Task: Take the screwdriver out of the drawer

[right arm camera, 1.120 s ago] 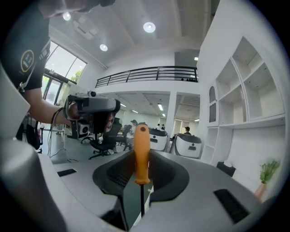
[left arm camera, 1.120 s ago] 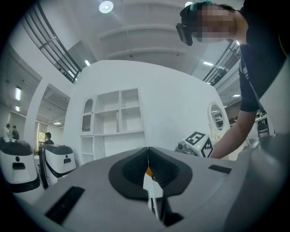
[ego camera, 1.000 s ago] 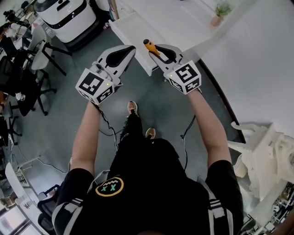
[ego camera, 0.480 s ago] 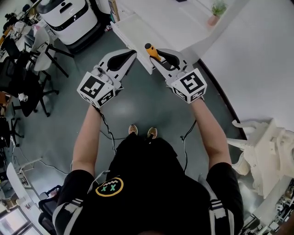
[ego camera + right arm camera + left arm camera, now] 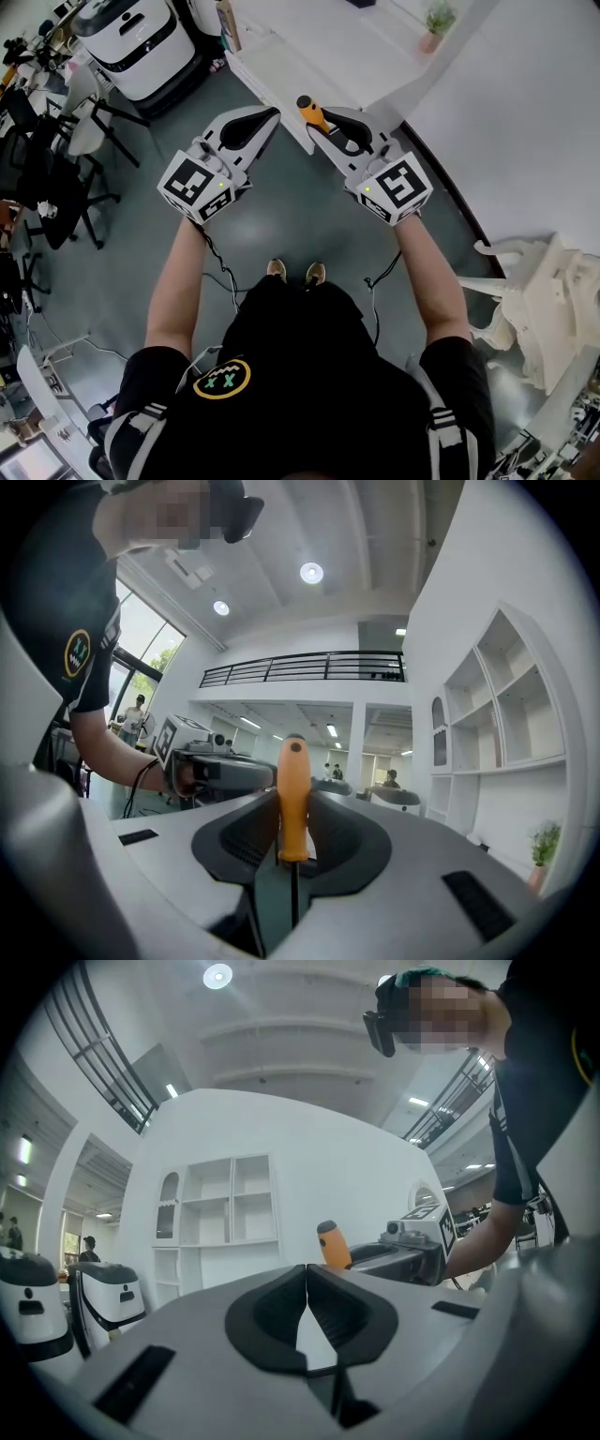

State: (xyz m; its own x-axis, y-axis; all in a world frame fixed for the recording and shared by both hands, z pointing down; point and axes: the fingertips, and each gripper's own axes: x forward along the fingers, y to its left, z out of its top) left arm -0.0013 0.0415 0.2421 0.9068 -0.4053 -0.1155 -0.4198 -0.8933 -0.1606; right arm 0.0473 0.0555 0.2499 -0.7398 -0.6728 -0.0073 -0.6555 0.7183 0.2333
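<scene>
In the head view, the person stands on a grey floor with both arms stretched forward, a gripper in each hand. The right gripper is clamped on the screwdriver, whose orange handle sticks out past the jaws. It shows against the near corner of the open white drawer, outside it and clear of its inside. The left gripper is level with it, just beside it and apart, also aimed at the drawer. A potted plant stands on the white top beyond, and a white machine is parked at upper left near dark chairs. In the left gripper view, the left gripper has its jaws pressed together at the tips with nothing between them. Beyond them the screwdriver rises orange from the right gripper, in front of white shelves. In the right gripper view, the right gripper pinches the screwdriver by the lower part of its handle. The handle stands upright between the pads and the thin dark shaft runs down toward the camera. The left gripper shows to the left, held by the person's hand, and shelves line the right wall.
</scene>
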